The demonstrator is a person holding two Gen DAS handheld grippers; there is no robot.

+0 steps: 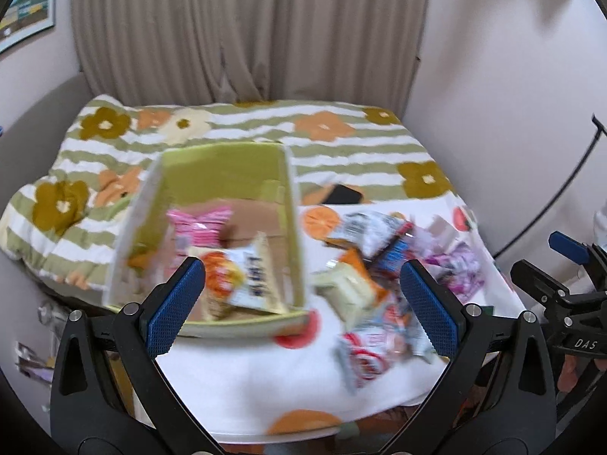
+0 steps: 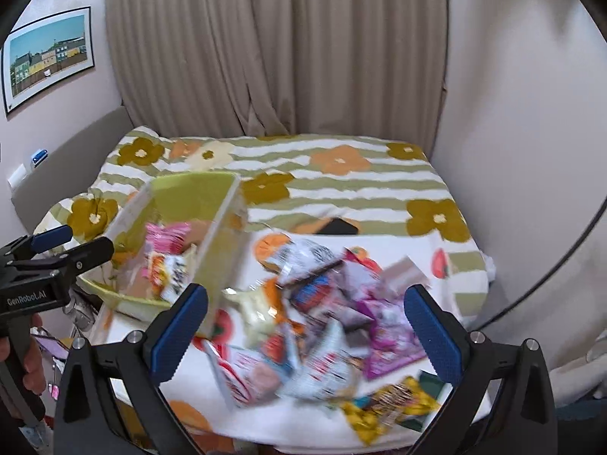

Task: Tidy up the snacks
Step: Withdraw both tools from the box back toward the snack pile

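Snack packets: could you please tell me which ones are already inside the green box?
The pink striped packet and the white-and-orange packet lie in the green box; the others sit piled on the cloth.

Box [image 1: 212,178] green inside, white outer wall. Blanket [image 1: 341,144] green/white stripes w/ orange + olive flowers. Cloth [image 2: 265,417] white w/ orange-slice print. Pink-striped packet [image 1: 199,223], purple packet [image 2: 390,341], yellow packet [image 2: 387,405]. Curtain [image 2: 273,45] beige.

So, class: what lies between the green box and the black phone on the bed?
In the left wrist view, only bare bedding: striped quilt separates the box from the phone. No snack lies between them.
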